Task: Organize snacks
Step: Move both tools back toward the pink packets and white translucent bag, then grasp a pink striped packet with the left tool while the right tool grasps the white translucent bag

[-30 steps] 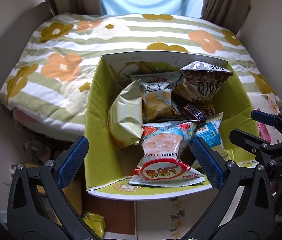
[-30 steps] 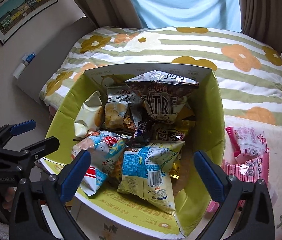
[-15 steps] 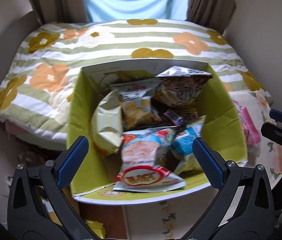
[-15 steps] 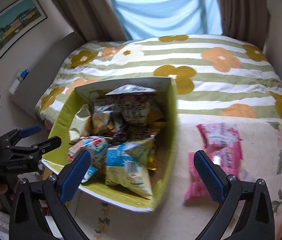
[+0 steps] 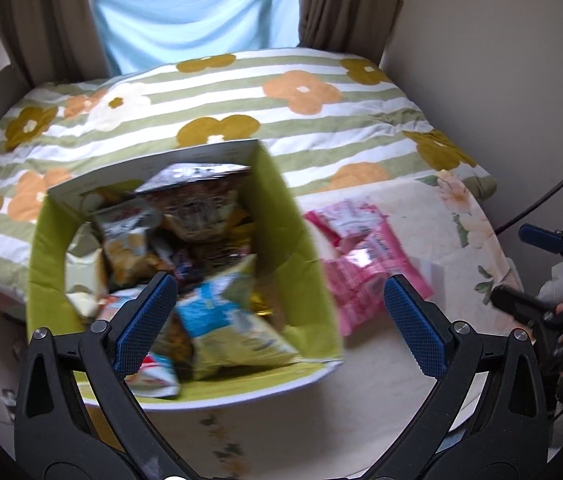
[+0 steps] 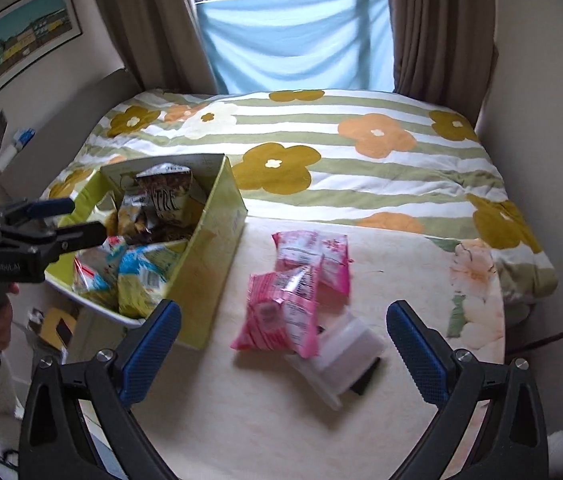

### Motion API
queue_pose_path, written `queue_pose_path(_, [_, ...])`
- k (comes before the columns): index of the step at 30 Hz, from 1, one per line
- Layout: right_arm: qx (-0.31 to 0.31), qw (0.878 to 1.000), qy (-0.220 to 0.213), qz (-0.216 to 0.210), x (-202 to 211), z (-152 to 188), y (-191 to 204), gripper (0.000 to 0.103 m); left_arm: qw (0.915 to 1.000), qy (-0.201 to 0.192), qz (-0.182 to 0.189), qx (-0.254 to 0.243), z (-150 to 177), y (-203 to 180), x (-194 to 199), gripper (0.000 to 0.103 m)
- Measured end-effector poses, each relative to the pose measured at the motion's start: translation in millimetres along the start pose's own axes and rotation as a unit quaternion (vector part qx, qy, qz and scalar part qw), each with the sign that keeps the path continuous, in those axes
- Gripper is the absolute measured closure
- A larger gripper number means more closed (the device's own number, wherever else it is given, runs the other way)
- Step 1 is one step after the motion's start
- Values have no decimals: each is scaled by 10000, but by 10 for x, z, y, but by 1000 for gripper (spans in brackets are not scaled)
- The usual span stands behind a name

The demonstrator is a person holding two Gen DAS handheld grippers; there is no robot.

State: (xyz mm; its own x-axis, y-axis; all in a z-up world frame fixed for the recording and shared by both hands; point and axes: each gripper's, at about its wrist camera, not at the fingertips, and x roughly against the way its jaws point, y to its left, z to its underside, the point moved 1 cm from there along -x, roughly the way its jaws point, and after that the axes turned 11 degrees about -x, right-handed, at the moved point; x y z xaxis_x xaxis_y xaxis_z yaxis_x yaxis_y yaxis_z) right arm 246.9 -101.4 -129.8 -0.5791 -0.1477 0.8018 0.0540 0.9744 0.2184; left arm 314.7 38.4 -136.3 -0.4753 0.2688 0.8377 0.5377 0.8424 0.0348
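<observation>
Right gripper (image 6: 283, 350) hovered wide over pink packets (image 6: 293, 300) lying near-to-far, left gripper (image 5: 280, 322) gaped empty above the box (image 5: 301, 248)

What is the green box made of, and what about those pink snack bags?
The green box looks like cardboard: flat, stiff walls with sharp folded corners and a matte printed skin. The pink snack bags look like thin plastic film: they crinkle, shine in spots, and have crimped sealed ends. Blur hides finer detail.
</observation>
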Motion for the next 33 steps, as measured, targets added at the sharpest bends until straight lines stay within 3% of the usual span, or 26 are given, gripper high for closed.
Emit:
queue_pose_path(7, [567,9977,206,-311,-69,116,-510,1,9993,321,28,167,-195,-828,-376,0])
queue_pose_path(13, [853,9928,482,-687,-244,260,-838,1,9959,759,24,498,-205,-1202,-793,0])
queue_pose_path(17, [1007,9890,633,-876,-412,372,-953,1,9926,1037,-65,628,-171,-1298,-1097,0])
queue_pose_path(33, [1580,9726,903,-1447,-1106,611,-963,1,9818,1496,-604,1005,65,-1195,-1975,1])
